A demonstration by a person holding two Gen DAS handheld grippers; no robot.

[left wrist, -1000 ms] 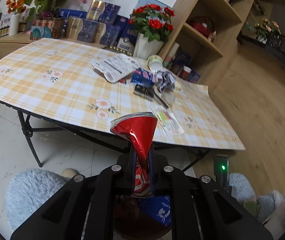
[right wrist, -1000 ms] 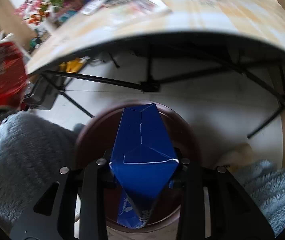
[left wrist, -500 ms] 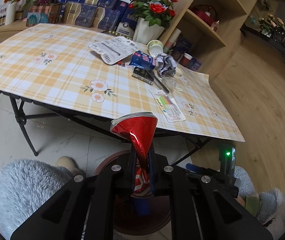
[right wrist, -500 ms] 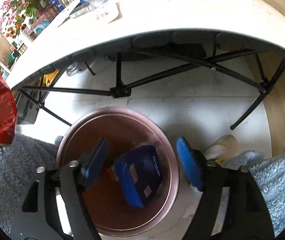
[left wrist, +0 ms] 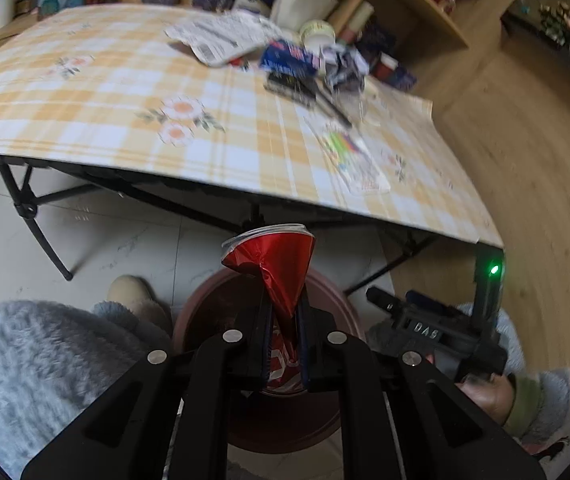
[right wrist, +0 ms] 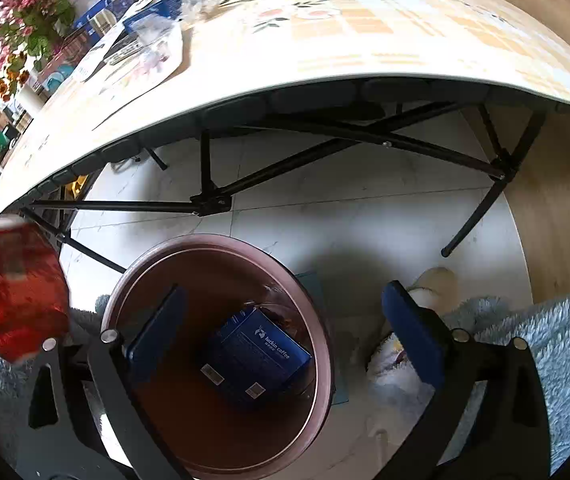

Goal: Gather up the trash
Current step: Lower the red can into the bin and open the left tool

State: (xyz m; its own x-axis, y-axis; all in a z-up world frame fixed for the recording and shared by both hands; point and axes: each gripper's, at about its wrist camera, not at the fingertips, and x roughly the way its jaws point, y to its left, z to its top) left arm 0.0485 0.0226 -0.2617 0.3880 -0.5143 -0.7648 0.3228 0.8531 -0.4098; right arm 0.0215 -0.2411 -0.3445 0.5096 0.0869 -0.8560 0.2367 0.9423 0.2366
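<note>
My left gripper [left wrist: 283, 312] is shut on a crushed red can [left wrist: 273, 256] and holds it above the round brown bin [left wrist: 327, 292] on the floor. The same can [right wrist: 17, 292] shows blurred at the left edge of the right wrist view. My right gripper [right wrist: 283, 292] hangs over the bin [right wrist: 213, 240]. Its jaws are opening wide and nothing is between them. A blue coffee box [right wrist: 261, 352] lies at the bottom of the bin. The right gripper's body [left wrist: 425, 324] appears to the right of the bin in the left wrist view.
The checked table [left wrist: 85, 100] stands just beyond the bin, its black legs [right wrist: 209, 200] close behind it. On it lie a printed wrapper [left wrist: 221, 38], a blue packet [left wrist: 289, 58], crumpled foil [left wrist: 345, 66] and a pen pack [left wrist: 345, 148]. Fluffy grey trouser legs [left wrist: 37, 360] and a slipper [right wrist: 433, 284] flank the bin.
The right gripper opened and the blue box dropped from it into the bin. The left gripper sank toward the bin with the can still in it.
</note>
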